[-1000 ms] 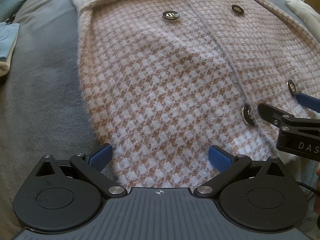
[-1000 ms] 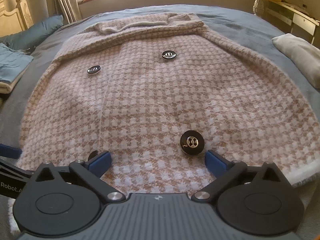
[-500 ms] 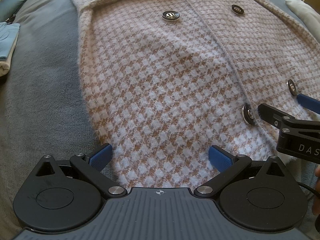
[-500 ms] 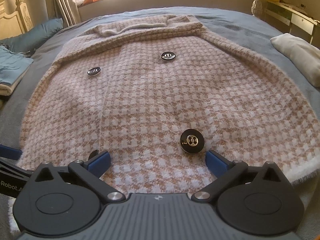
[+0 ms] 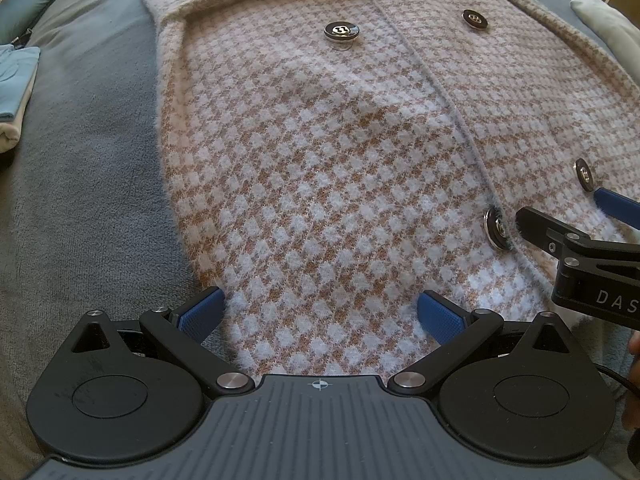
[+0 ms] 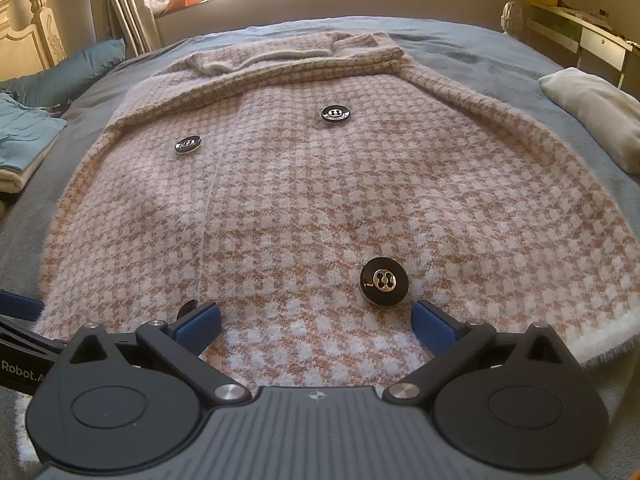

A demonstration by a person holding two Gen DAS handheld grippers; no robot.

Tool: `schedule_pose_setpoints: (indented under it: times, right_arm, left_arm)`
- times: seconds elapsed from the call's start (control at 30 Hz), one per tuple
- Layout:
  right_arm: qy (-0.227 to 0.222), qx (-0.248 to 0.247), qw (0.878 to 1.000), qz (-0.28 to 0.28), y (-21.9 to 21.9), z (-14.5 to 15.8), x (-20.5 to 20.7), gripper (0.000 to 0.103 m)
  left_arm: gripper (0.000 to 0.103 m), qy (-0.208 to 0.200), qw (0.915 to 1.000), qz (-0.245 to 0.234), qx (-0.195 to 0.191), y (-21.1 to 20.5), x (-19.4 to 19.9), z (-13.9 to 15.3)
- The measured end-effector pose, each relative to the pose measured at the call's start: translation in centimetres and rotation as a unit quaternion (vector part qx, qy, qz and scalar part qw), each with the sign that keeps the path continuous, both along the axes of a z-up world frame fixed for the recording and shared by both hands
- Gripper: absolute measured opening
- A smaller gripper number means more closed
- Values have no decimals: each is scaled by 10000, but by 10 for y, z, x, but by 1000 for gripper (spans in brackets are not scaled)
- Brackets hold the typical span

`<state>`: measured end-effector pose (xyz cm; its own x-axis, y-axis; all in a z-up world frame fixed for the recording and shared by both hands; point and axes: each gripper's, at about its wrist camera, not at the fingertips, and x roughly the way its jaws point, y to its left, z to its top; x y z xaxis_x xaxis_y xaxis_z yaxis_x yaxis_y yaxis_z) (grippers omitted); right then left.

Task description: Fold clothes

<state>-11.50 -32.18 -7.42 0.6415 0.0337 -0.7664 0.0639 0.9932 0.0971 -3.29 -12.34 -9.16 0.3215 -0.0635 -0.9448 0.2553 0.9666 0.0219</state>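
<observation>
Lying spread and buttoned across the grey-blue bed, the houndstooth coat had its hem nearest both cameras. The likeliest trouble from there was a shallow bite: the fuzzy knit looked thick, and if either tool closed on only the top layer, the hem would probably peel apart or slip out as it was lifted, leaving a crooked fold. The big black button sat just beside the right tool's right pad and could catch between the pads, spoiling the grip. Uneven lifting by the two tools would skew the fabric sideways.

The left tool was held low at the coat's left hem corner, pointing up the garment, its blue pads wide apart and straddling the fabric without holding anything. The right tool took the same low, forward-pointing pose further along the hem, jaws equally wide and empty. Whether the lower edges of the pads actually touched the cloth was hard to tell from these angles. Folded blue laundry lay well apart at the left bedside.
</observation>
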Motion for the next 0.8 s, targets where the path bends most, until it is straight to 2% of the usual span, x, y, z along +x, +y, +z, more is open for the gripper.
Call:
schedule_pose_setpoints:
  times: [0.8]
  right_arm:
    - [-56,-15,10000,-15,0,-1,-2,103]
  left_arm:
    - [103,-15,10000,-23,0,4,-2,0]
